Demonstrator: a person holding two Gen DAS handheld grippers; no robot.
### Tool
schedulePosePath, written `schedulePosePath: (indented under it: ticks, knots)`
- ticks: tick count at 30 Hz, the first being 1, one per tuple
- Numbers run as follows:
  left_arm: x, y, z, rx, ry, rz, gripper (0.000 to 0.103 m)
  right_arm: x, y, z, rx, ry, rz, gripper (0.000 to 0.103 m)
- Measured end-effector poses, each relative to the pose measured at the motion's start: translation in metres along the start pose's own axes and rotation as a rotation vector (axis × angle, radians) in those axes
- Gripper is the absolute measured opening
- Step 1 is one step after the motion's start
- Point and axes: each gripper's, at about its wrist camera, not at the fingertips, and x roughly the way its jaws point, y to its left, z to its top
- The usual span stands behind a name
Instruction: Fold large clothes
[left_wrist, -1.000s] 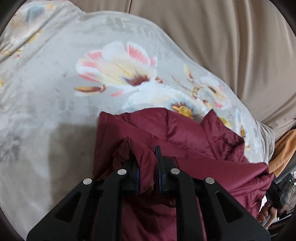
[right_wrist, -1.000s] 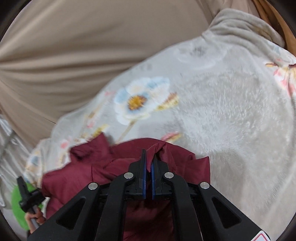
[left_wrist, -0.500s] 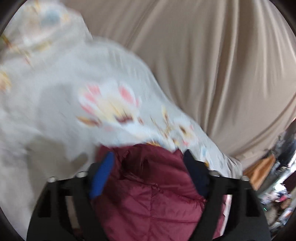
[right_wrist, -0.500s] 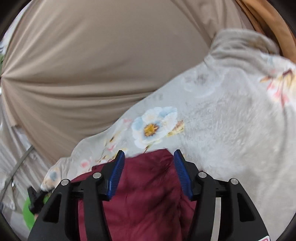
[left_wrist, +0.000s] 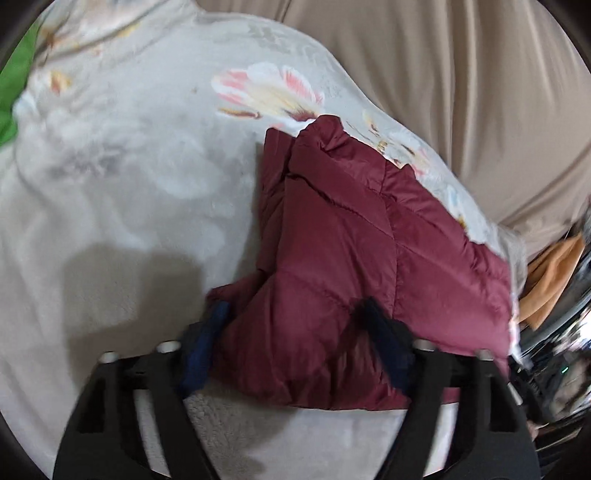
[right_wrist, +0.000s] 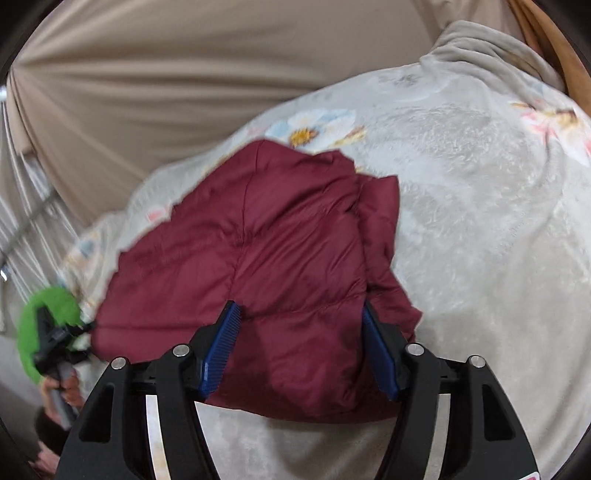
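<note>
A maroon quilted jacket (left_wrist: 354, 251) lies folded in a compact bundle on a pale floral blanket (left_wrist: 122, 177). It also shows in the right wrist view (right_wrist: 280, 258) on the same blanket (right_wrist: 480, 221). My left gripper (left_wrist: 295, 317) is open, its jaws spread wide above the jacket's near edge, holding nothing. My right gripper (right_wrist: 299, 317) is open too, its blue pads either side of the jacket's near edge, not gripping it.
A beige curtain (left_wrist: 461, 74) hangs behind the blanket. Orange fabric (left_wrist: 550, 280) lies past the blanket's right end. In the right wrist view the left gripper's body with a green part (right_wrist: 48, 325) and a hand sits at far left.
Both grippers were shut on jacket folds a second ago. They have opened, let the jacket drop flat, and pulled back towards me.
</note>
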Motion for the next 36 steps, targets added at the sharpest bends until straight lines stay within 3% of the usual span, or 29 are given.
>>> schedulePosePath:
  ticks: [1,2,4,7,10,13,15,17,19,21,25,30,32,33,34,36]
  knots:
    - [-0.004,-0.003,0.001,0.022,0.006,-0.003,0.034,0.001,0.005,0.000,-0.027,0.007,-0.011,0.010]
    - [-0.008,-0.004,0.003,0.027,0.008,-0.009,0.021,-0.003,0.011,-0.001,-0.057,0.001,-0.015,0.007]
    - [-0.021,-0.005,0.005,0.043,0.011,-0.023,0.011,-0.023,0.014,0.001,-0.048,-0.056,0.016,0.004]
    - [-0.044,-0.001,-0.001,0.049,0.026,-0.050,0.009,-0.063,0.007,-0.003,0.042,-0.123,0.118,0.003]
    - [-0.045,0.009,-0.019,0.038,0.078,-0.029,0.010,-0.070,-0.003,-0.023,0.062,-0.086,0.099,0.002]
    - [-0.023,0.024,-0.035,0.000,0.123,-0.023,0.016,-0.034,-0.016,-0.042,0.060,0.057,0.016,0.004]
    - [-0.032,0.025,-0.030,-0.044,0.104,-0.036,0.017,-0.028,-0.021,-0.043,0.089,0.077,0.015,0.007]
    - [-0.052,0.023,-0.020,-0.052,0.043,-0.038,0.022,-0.042,-0.019,-0.032,0.085,0.038,0.008,0.017]
    - [-0.072,0.018,-0.004,-0.045,-0.037,-0.041,0.050,-0.064,-0.013,-0.015,0.044,-0.054,-0.025,0.046]
    - [-0.082,0.010,0.017,-0.037,-0.115,-0.038,0.061,-0.075,-0.010,0.001,0.019,-0.112,-0.037,0.057]
    - [-0.057,-0.020,0.058,0.003,-0.138,-0.035,0.062,-0.062,-0.003,0.045,0.003,-0.139,-0.006,0.068]
    - [0.015,-0.035,0.083,0.003,-0.040,-0.016,0.062,0.013,-0.013,0.088,0.030,0.013,-0.062,0.067]
    - [0.040,-0.039,0.081,0.030,-0.032,0.045,0.062,0.040,-0.015,0.090,0.089,0.087,0.019,0.058]
    - [0.052,-0.039,0.080,0.064,-0.034,0.085,0.062,0.047,-0.012,0.090,0.080,0.097,0.033,0.045]
    - [0.059,-0.037,0.078,0.089,-0.034,0.116,0.063,0.056,-0.005,0.089,0.018,0.084,-0.021,0.037]
    - [0.076,-0.030,0.074,0.109,-0.039,0.142,0.067,0.075,-0.002,0.084,-0.085,0.074,-0.148,0.037]
